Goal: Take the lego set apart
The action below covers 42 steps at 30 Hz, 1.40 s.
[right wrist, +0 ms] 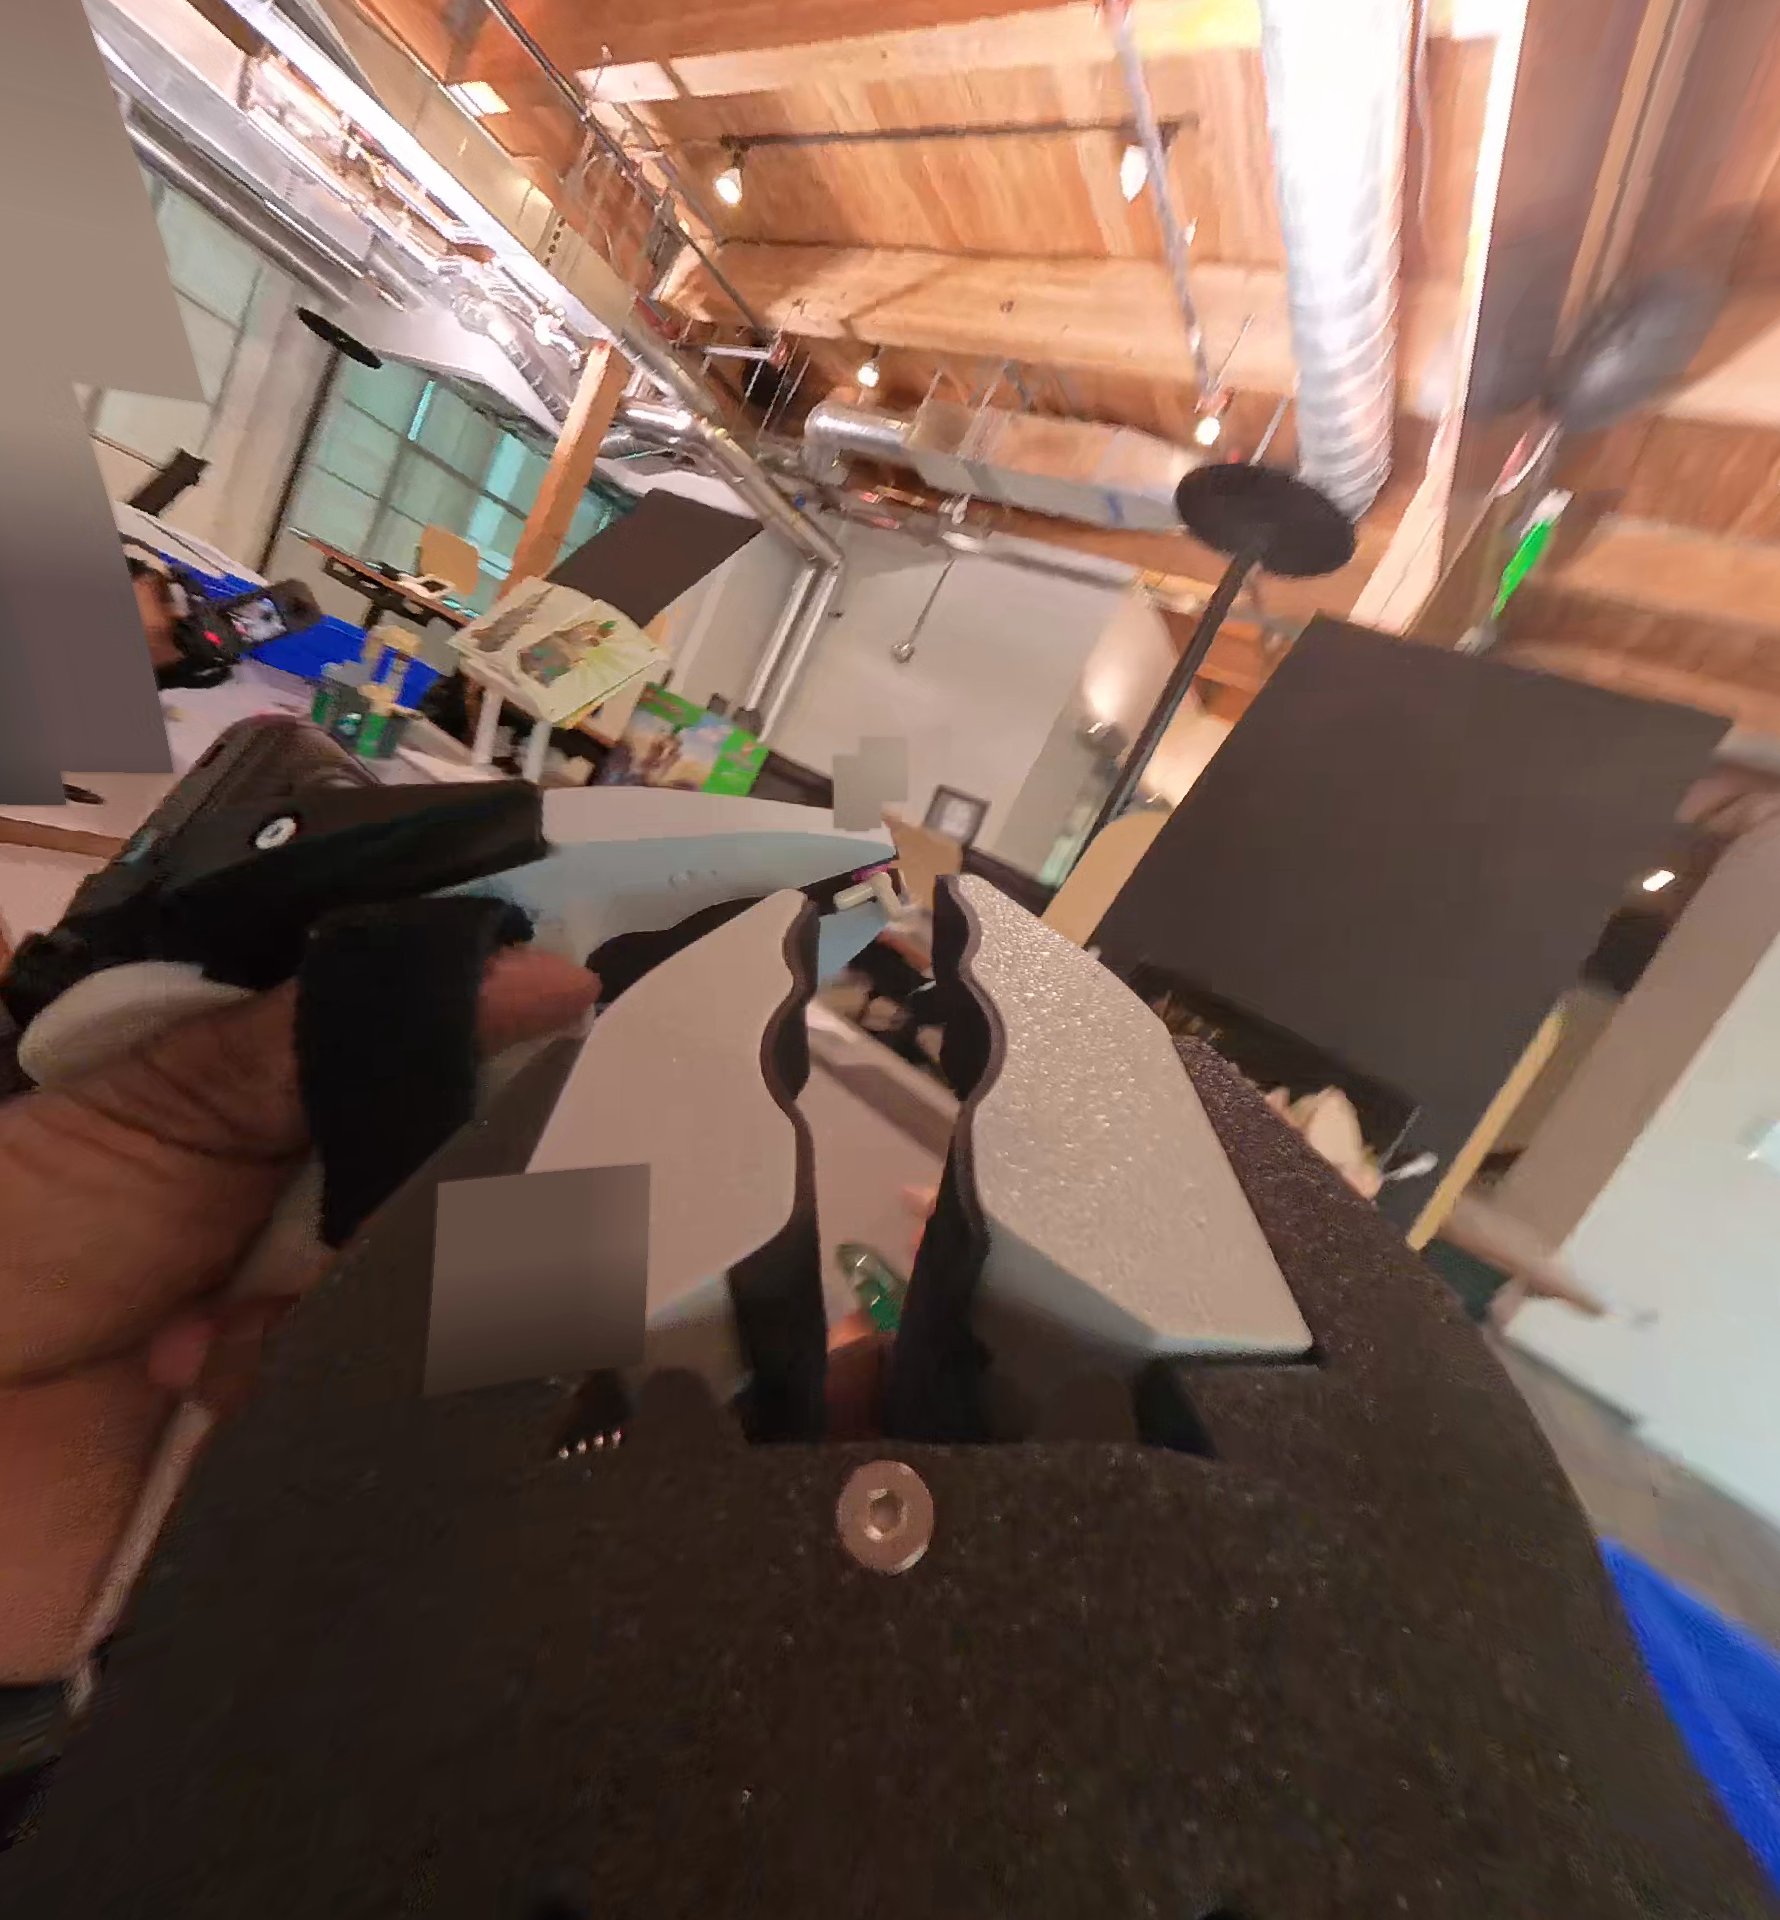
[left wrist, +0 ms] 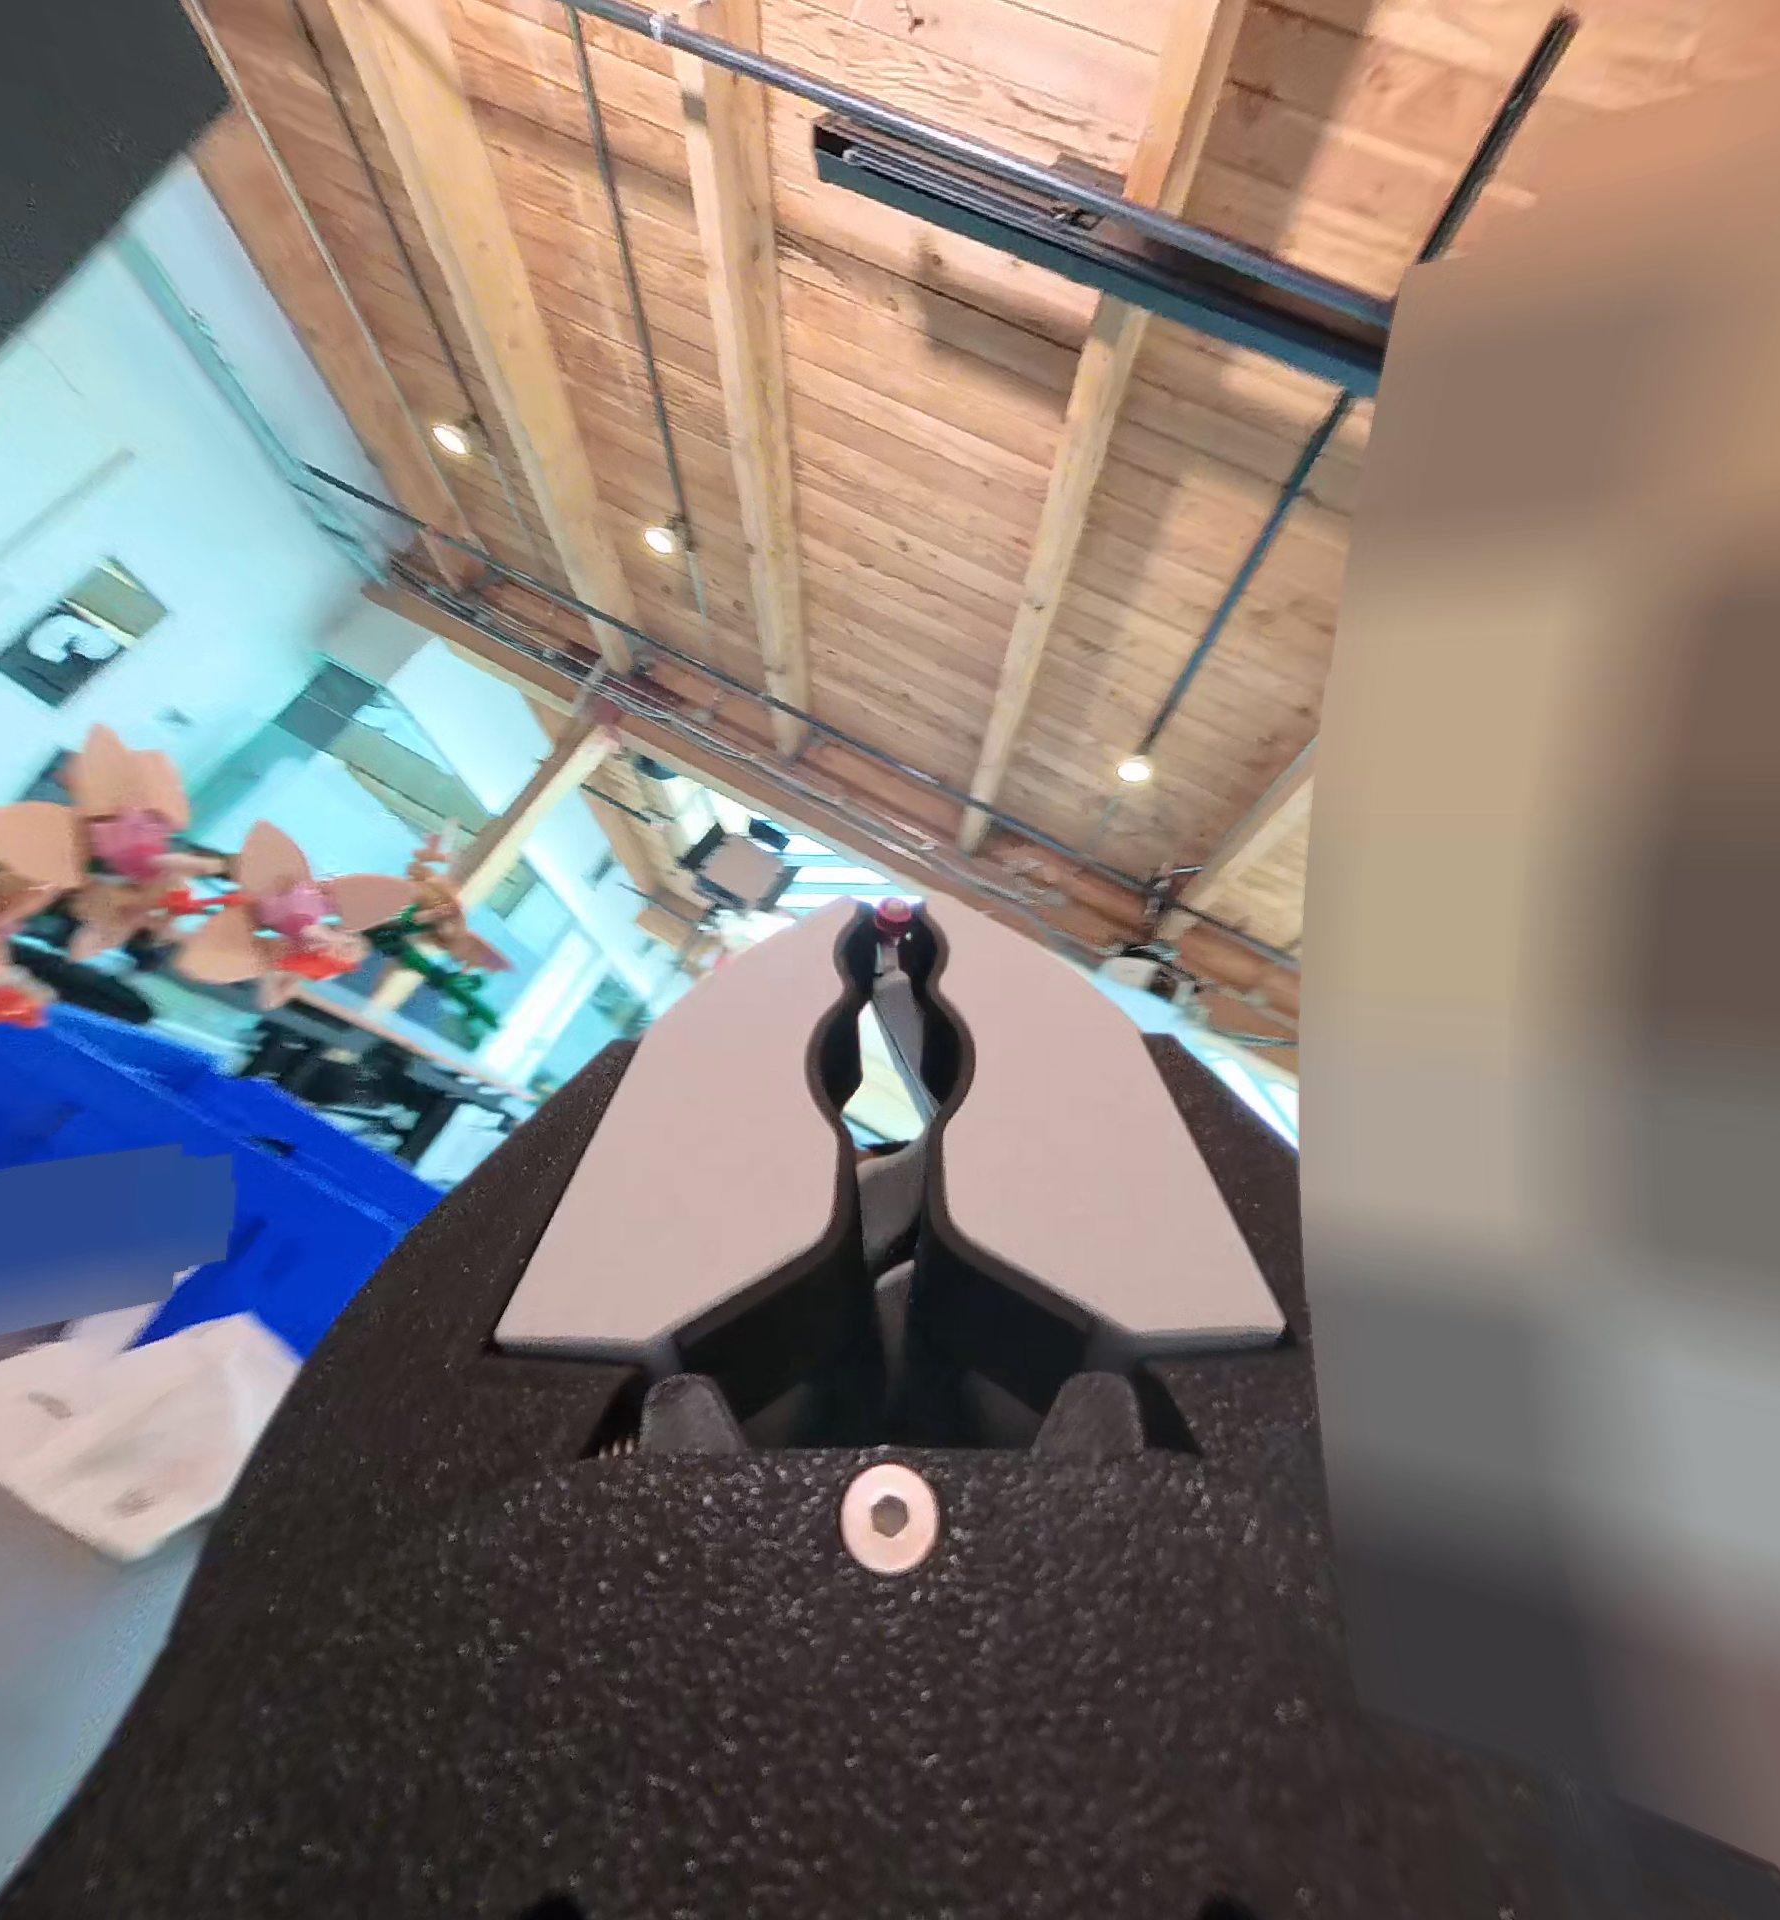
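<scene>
My left gripper [left wrist: 888,912] points up toward the wooden ceiling and is shut on a small red lego piece [left wrist: 888,918] at its tips. In the right wrist view the left gripper [right wrist: 881,875] comes in from the left, held by a hand [right wrist: 86,1247]. At its tips a small cream lego piece [right wrist: 865,896] sticks out. That piece sits in the gap between the tips of my right gripper [right wrist: 875,900], whose jaws stand apart and do not clamp it. The lego flower model [left wrist: 127,842], with tan petals and pink centres, stands blurred at the far left.
A blue bin [left wrist: 138,1122] and white paper [left wrist: 117,1423] lie below the flowers. In the right wrist view a table at the left holds another small lego build [right wrist: 366,707] and an open booklet [right wrist: 564,644]. A black panel [right wrist: 1385,883] stands on the right.
</scene>
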### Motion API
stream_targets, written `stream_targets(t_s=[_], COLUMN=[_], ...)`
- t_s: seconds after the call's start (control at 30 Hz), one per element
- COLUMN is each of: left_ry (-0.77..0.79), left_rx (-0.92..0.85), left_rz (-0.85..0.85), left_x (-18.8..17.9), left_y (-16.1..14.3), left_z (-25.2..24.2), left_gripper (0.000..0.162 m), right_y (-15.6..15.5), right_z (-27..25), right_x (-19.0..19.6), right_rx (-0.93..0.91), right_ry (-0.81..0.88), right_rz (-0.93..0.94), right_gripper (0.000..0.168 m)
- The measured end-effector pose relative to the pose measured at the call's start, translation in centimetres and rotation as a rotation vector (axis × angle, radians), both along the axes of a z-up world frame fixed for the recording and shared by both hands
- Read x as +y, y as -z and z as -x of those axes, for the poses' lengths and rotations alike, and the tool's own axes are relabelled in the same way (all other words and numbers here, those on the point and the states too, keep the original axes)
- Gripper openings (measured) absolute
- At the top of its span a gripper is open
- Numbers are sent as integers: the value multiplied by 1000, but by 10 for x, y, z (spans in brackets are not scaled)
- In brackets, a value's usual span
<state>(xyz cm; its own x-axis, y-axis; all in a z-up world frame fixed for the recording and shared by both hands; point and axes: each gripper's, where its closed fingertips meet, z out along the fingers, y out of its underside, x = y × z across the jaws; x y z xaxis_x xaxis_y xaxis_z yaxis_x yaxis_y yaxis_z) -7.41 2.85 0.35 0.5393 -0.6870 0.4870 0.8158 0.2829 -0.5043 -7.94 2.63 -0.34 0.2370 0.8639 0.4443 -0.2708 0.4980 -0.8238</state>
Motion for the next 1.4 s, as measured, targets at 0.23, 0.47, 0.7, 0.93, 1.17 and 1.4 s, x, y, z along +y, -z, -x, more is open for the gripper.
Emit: stream_targets(t_s=[0.23,0.47,0.7,0.93,1.17,1.4], left_ry=[-248,-467,-360,-118,-163,-144], left_rx=[188,468,437,162,264,395], left_rz=[160,319,488,540,599,661], left_x=[37,59,83,85,85,83], left_y=[69,136,159,169,180,185], left_z=[-11,-22,-15,-16,-13,-22], left_gripper=[5,5,6,6,5,5], right_y=[71,143,156,164,176,186], right_z=[-9,-9,-24,-16,-10,-12], right_x=[39,60,92,85,80,83], right_rx=[-147,-277,-350,-433,-513,-549], right_ry=[-98,-127,30,29,13,25], right_rz=[360,507,201,-46,-91,-114], right_gripper=[16,0,13,31,12,10])
